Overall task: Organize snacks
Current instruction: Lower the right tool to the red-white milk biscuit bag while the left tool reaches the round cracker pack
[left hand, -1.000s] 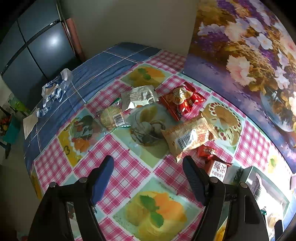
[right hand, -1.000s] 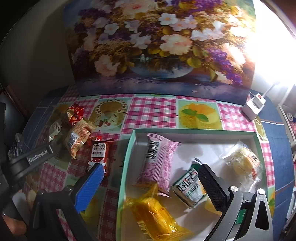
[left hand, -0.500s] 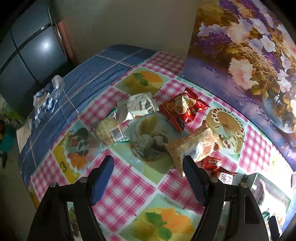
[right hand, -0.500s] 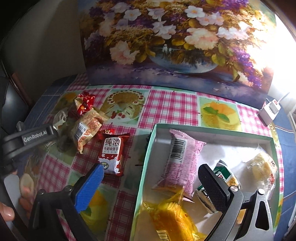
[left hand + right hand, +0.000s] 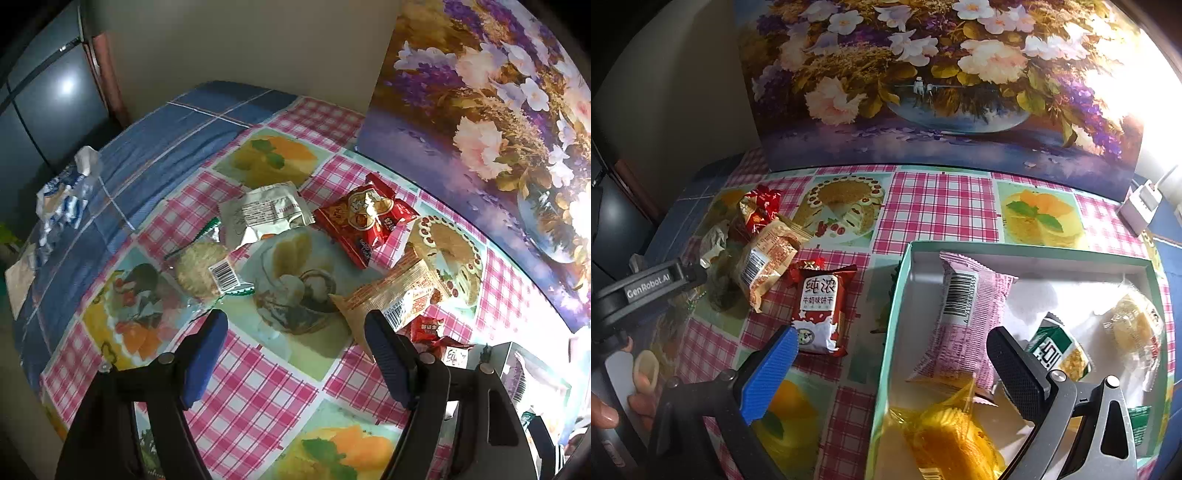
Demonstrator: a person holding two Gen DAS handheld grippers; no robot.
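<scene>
The left gripper (image 5: 295, 343) tilts steeply down over the table (image 5: 258, 387), jaws apart and empty, above loose snack packets (image 5: 388, 299). The right gripper (image 5: 890, 350), also spread and empty, angles down astride the box's left wall (image 5: 886, 354); a red packet (image 5: 820, 310) lies just outside.

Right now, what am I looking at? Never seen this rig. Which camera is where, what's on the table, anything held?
No robot arm: a person holds a two-finger gripper in each hand, each with a fisheye camera looking along its fingers. The left view shows the left gripper open and empty above loose snacks on the checked tablecloth: a red packet, a white packet, a clear-wrapped round cake, a tan packet. The right view shows the right gripper, also open and empty, over the green-edged box holding a pink packet and a yellow packet. A red milk-biscuit packet lies beside the box.
</scene>
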